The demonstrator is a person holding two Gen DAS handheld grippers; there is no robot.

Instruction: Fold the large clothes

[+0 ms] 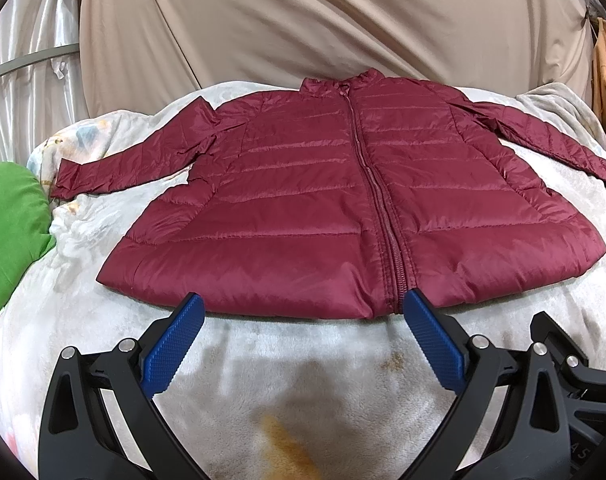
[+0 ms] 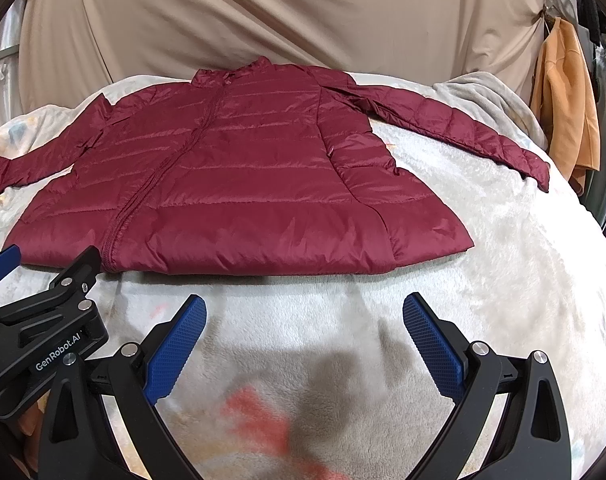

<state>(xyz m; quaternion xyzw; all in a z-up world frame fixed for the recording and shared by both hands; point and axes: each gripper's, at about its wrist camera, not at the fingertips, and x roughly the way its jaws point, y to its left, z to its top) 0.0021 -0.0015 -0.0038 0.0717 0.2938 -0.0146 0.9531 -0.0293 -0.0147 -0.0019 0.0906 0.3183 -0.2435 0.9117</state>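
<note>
A dark red quilted jacket (image 1: 303, 200) lies flat and zipped on a pale fleece blanket (image 1: 303, 360), collar far, hem near, both sleeves spread out to the sides. It also shows in the right wrist view (image 2: 231, 184). My left gripper (image 1: 303, 308) is open and empty, just before the hem near the zip's lower end. My right gripper (image 2: 303, 312) is open and empty, over bare blanket (image 2: 503, 280) a short way in front of the hem's right half. The left gripper also shows at the left of the right wrist view (image 2: 43, 272).
A green cushion (image 1: 11, 232) lies at the blanket's left edge. A beige sheet (image 1: 323, 20) hangs behind. An orange garment (image 2: 563, 108) hangs at the far right. The right gripper's body (image 1: 575, 360) is close beside my left one.
</note>
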